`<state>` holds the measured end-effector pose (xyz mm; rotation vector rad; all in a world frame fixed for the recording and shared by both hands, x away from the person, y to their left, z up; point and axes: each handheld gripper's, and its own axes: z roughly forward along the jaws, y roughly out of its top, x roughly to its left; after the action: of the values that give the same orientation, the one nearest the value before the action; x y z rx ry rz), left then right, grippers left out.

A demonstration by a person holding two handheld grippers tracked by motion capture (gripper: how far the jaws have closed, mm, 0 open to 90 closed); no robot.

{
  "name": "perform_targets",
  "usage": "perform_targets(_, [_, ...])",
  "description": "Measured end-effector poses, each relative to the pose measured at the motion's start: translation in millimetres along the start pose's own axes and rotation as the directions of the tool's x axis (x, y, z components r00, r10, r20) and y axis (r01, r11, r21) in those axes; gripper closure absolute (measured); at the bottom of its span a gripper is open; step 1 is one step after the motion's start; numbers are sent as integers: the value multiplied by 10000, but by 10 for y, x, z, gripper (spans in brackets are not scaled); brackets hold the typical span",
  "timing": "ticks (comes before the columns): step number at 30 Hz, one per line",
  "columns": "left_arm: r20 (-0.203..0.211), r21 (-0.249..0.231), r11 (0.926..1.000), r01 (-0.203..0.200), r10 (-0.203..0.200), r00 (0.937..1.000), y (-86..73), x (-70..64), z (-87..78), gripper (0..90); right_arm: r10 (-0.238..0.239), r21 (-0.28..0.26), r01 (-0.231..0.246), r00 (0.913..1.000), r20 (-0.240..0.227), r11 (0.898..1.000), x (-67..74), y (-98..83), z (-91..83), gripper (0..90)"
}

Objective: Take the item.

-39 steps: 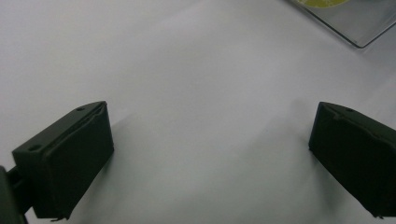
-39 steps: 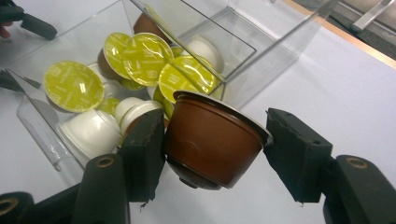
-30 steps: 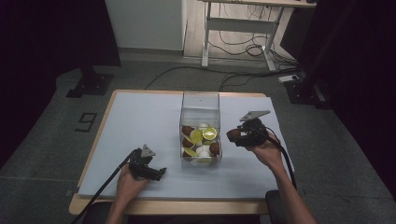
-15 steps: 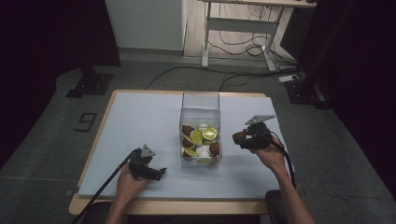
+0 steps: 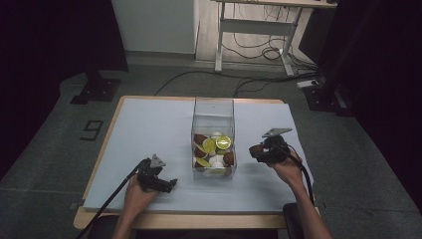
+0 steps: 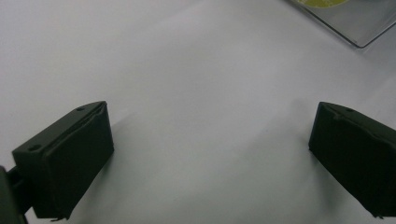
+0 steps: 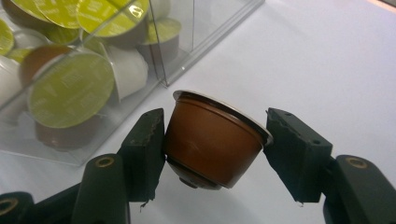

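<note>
A clear plastic box (image 5: 213, 114) stands mid-table, holding several coffee capsules (image 5: 215, 149) with green, white and brown tops. My right gripper (image 5: 257, 151) hovers just right of the box, shut on a brown coffee capsule (image 7: 212, 139) that lies tilted between its jaws, foil rim up and away. The box corner (image 7: 164, 70) is close ahead of it on the left. My left gripper (image 5: 168, 185) rests low near the table's front, left of the box. Its jaws stand wide apart over bare white cloth (image 6: 201, 116), nothing between them.
A white cloth (image 5: 149, 129) covers the wooden table (image 5: 94, 221). The box's bottom corner (image 6: 359, 32) shows at the top right of the left gripper view. Cables and a desk frame (image 5: 254, 30) lie on the floor behind the table.
My right gripper has sunk and drifted slightly right, away from the box top, still holding the brown capsule. The left gripper has stayed put.
</note>
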<state>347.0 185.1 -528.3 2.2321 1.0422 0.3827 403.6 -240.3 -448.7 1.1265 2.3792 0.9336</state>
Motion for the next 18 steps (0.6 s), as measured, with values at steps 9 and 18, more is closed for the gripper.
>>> perform_targets(9, [4,-7,10000,-11,11,10000,0,0,0,0,106,174,-107,9999,10,9998,-23,-115,103,392])
perform_targets(18, [-1,-6,10000,-15,15,10000,-1,0,0,0,226,459,-228,9997,55,9987,-51,-227,219,392])
